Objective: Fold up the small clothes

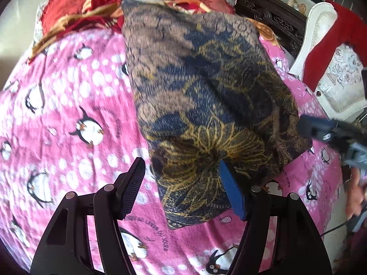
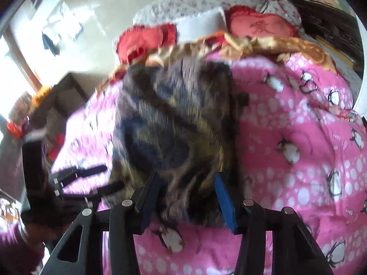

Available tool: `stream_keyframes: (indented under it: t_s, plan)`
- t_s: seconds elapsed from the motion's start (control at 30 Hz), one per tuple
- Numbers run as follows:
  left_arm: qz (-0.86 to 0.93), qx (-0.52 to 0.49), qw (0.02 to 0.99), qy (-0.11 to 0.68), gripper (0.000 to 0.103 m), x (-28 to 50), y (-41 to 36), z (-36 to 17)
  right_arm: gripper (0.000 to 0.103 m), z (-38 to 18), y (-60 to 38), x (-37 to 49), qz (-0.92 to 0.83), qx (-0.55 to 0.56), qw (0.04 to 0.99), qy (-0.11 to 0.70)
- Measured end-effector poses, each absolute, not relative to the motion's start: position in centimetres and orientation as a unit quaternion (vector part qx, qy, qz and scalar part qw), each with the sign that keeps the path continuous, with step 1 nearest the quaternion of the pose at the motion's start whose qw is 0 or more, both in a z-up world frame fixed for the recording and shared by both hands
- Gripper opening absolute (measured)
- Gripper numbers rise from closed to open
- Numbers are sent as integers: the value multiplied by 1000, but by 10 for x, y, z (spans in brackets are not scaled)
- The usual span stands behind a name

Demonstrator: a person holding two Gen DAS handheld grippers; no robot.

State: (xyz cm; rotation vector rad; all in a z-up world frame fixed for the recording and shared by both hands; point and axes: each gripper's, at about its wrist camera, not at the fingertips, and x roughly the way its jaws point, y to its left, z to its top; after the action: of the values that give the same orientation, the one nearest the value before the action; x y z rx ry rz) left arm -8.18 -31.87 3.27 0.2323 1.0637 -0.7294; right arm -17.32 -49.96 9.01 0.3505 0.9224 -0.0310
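Left gripper [image 1: 183,188] spread wide over the near corner of the dark patterned cloth [image 1: 206,87], pads not pressing it. Right gripper [image 2: 187,197] parted too, straddling the cloth's near edge without pinching. Cloth folded flat on the pink penguin blanket [image 1: 68,105], red pillows [image 1: 75,11] beyond.

Pink penguin blanket [image 1: 68,105], red pillows [image 1: 75,9], white chair [image 1: 321,52].

A bed [image 1: 68,114] under a pink penguin blanket fills the room, red pillows [image 1: 75,11] at its far end, a white chair [image 1: 321,34] on the right, glossy pale floor [image 2: 96,23] and bright daylight left
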Motion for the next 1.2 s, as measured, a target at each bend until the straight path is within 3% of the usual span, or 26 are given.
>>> stream_keyframes:
  t_s: [0.03,0.1,0.27,0.33,0.4,0.43,0.47,0.5,0.67,0.7,0.73,0.77,0.8,0.97,1.1,1.2]
  plan:
    - [-338,108,791,498,67,-81,-316,29,15,82,-496,-176,-18,159,876,455]
    - [-339,110,789,501,67,-81,-314,24,6,69,-500,-183,-24,167,868,467]
    - [-336,97,797,492,67,-83,-311,30,2,40,-517,-198,-54,172,851,494]
    - [-338,88,810,471,67,-83,-308,44,2,51,-529,-204,-43,211,859,465]
    - [-339,79,824,448,67,-81,-309,58,8,74,-538,-203,-53,225,876,423]
    - [-339,76,828,440,67,-79,-311,62,24,86,-541,-198,-58,228,885,401]
    - [-339,76,829,438,67,-76,-313,65,54,96,-544,-188,-58,230,894,381]
    - [-338,79,828,440,67,-72,-317,66,63,102,-545,-177,-60,228,898,372]
    - [-325,76,826,455,67,-54,-330,56,66,106,-545,-91,-73,214,900,372]
    - [-323,74,823,462,67,-50,-330,53,65,102,-548,-74,-75,218,896,380]
    - [-323,74,821,465,67,-48,-331,51,46,98,-551,-62,-73,222,891,389]
    - [-322,77,820,467,67,-46,-332,49,19,97,-552,-55,-71,223,890,391]
    - [-320,83,820,467,67,-44,-334,46,15,98,-557,-48,-83,214,892,390]
    - [-321,75,809,486,67,-38,-339,29,12,78,-564,-35,-127,175,889,403]
    - [-318,78,810,487,67,-38,-337,31,13,74,-581,-41,-123,236,882,388]
    - [-316,81,815,479,67,-40,-335,38,25,89,-582,-58,-112,251,880,387]
